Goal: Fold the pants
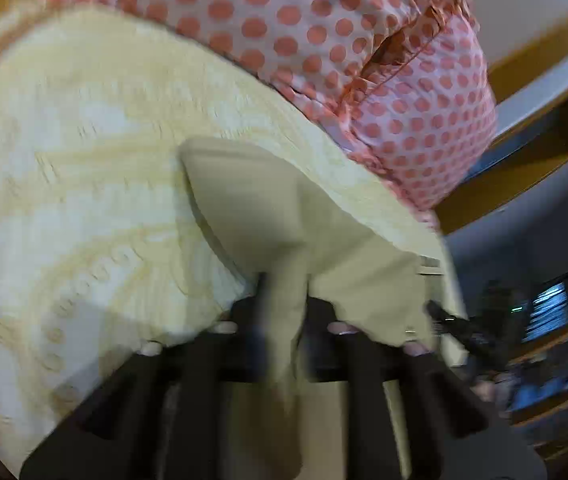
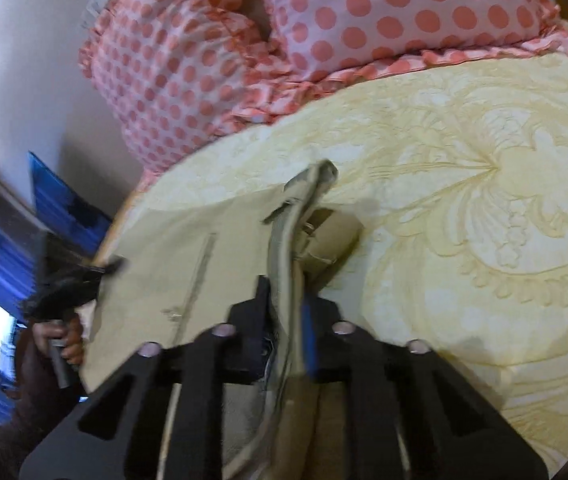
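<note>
The khaki pants (image 1: pixel 268 216) hang stretched above a yellow patterned bedspread (image 1: pixel 76 168). My left gripper (image 1: pixel 284 300) is shut on a fold of the pants' fabric. In the right wrist view my right gripper (image 2: pixel 284 300) is shut on the pants (image 2: pixel 188 248) at the waistband edge (image 2: pixel 308 188), which stands up between the fingers. The other gripper (image 2: pixel 72 284), held in a hand, shows at the left of the right wrist view, at the cloth's far edge. The right gripper also shows in the left wrist view (image 1: pixel 456 328).
Pink pillows with orange dots (image 1: pixel 324 24) lie at the head of the bed, also in the right wrist view (image 2: pixel 244 48). The bed's edge (image 2: pixel 124 216) drops off to the left there, toward blue items (image 2: pixel 64 200). A white wall (image 2: pixel 24 80) stands behind.
</note>
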{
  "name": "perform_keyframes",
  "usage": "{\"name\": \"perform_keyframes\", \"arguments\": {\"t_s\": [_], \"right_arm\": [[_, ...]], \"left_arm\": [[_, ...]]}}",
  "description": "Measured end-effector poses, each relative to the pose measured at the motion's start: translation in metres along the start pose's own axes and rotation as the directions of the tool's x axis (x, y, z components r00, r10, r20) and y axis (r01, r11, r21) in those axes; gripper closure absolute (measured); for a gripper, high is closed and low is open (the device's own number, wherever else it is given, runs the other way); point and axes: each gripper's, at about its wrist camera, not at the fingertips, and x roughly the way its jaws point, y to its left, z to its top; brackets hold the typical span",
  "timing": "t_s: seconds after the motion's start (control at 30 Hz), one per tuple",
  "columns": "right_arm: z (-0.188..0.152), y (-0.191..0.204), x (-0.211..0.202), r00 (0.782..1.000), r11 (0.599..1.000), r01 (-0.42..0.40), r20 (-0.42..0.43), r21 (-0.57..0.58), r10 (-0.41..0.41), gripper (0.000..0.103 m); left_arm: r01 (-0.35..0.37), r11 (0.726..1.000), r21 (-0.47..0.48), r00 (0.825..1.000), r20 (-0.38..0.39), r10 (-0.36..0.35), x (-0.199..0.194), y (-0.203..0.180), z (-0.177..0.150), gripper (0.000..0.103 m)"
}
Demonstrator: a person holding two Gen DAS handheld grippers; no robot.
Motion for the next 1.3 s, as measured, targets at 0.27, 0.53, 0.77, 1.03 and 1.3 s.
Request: {"name": "perform_keyframes", "arguments": {"t_s": [0.27,0.53,0.77,1.03,1.3], "right_arm": [[0.073,0.016,0.003,0.994,0.998,-0.024,0.104,-0.065,0.031,0.093],[0.124,-0.018,0.065,0.965,0.967,0.254,0.07,-0.023,-0.252,0.084],[0.106,0.004,0.025,0.989,0.993,0.099,0.12,-0.063,-0.091,0.024],[0.093,-0.024,0.059,0.998,0.988,0.037,-0.05,0.151,-0.029,0.02],[0.003,0.051,0.003,0.966,0.958,0.259,0.045,-0.126,-0.255,0.001]], "left_arm": [[-0.136,0.977,0.165,0.986,0.123,0.116,0.009,-0.049,0.062,0.099],[-0.371,0.918,0.14,0.924,0.156,0.35,0.077,-0.033,0.127,0.083],[-0.335,0.911,0.24,0.92,0.292,0.261,0.017,-0.067,0.091,0.053],[-0.215,0.963,0.163,0.976,0.055,0.209,0.069,-0.051,0.065,0.058],[-0.43,0.861,0.272,0.894,0.259,0.365,0.0,-0.1,-0.026,0.004]]}}
